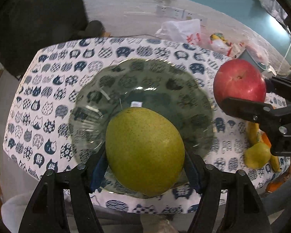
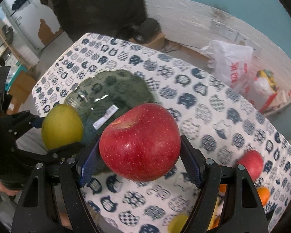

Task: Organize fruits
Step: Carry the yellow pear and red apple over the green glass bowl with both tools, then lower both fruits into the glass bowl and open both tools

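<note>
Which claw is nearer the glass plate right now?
Left. The left claw holds the pear right over the plate, at its near edge. The right claw holds the apple beside the plate, off its rim.

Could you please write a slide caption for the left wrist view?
Left gripper holds a green pear over a glass plate; right gripper's red apple nearby.

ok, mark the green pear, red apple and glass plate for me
green pear (image 1: 145, 151), left wrist view, middle of its skin
red apple (image 2: 139, 143), right wrist view, middle of its front face
glass plate (image 1: 157, 71), left wrist view, bare far rim
</note>
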Tool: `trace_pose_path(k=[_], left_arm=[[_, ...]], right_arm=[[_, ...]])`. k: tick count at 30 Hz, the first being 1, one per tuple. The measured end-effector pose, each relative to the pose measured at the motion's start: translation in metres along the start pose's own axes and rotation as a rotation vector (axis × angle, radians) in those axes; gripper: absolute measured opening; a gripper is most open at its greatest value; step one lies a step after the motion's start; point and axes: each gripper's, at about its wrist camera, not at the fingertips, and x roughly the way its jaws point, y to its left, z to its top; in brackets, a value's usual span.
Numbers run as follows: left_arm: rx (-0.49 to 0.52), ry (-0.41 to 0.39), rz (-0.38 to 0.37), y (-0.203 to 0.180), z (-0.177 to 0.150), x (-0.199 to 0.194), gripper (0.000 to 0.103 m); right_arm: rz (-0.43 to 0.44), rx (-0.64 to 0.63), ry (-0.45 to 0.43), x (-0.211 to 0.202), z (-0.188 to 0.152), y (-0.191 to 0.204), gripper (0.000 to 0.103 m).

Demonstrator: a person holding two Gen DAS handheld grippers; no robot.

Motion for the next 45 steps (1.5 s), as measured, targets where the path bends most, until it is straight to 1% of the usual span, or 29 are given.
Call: trace_pose_path(k=[9, 16, 21, 23, 27, 29, 34, 37, 40, 43, 45], left_arm=[[-0.024, 0.065, 0.011, 0.025, -0.012, 0.024, 0.072], [-0.075, 0.125, -0.021, 0.038, -0.015, 0.041, 0.072], [-0.082, 0.165, 0.000, 0.039, -0.017, 0.048, 0.072], [-0.082, 0.152, 0.006, 0.038, -0.017, 0.045, 0.072], [-0.039, 0.075, 0.050, 0.033, -0.012, 0.028, 0.072], [-0.025, 0.064, 0.065, 0.033, -0.011, 0.025, 0.072], [-0.021, 0.093, 0.061, 0.034, -0.013, 0.031, 0.072], [-0.009, 0.094, 0.066, 0.034, -0.015, 0.030, 0.072], [-0.005, 0.091, 0.066, 0.030, -0.015, 0.028, 0.072], [-0.003, 0.089, 0.077, 0.030, -0.016, 0.028, 0.074], [-0.005, 0.089, 0.069, 0.030, -0.016, 0.027, 0.074]], right_arm=[[0.030, -0.037, 0.072, 0.040, 0.009, 0.027, 0.078], [0.052, -0.029, 0.116, 0.060, 0.007, 0.031, 0.078], [0.050, -0.032, 0.146, 0.072, 0.001, 0.031, 0.078], [0.051, -0.039, 0.152, 0.076, 0.000, 0.032, 0.078], [0.042, -0.060, 0.155, 0.081, -0.002, 0.036, 0.078], [0.048, -0.048, 0.158, 0.082, -0.002, 0.034, 0.078], [0.059, -0.041, 0.163, 0.082, -0.002, 0.034, 0.079], [0.060, -0.046, 0.166, 0.081, -0.003, 0.036, 0.079], [0.110, 0.004, 0.155, 0.077, -0.002, 0.031, 0.080], [0.123, 0.030, 0.142, 0.073, -0.001, 0.025, 0.082], [0.137, 0.033, 0.137, 0.072, -0.001, 0.024, 0.081]])
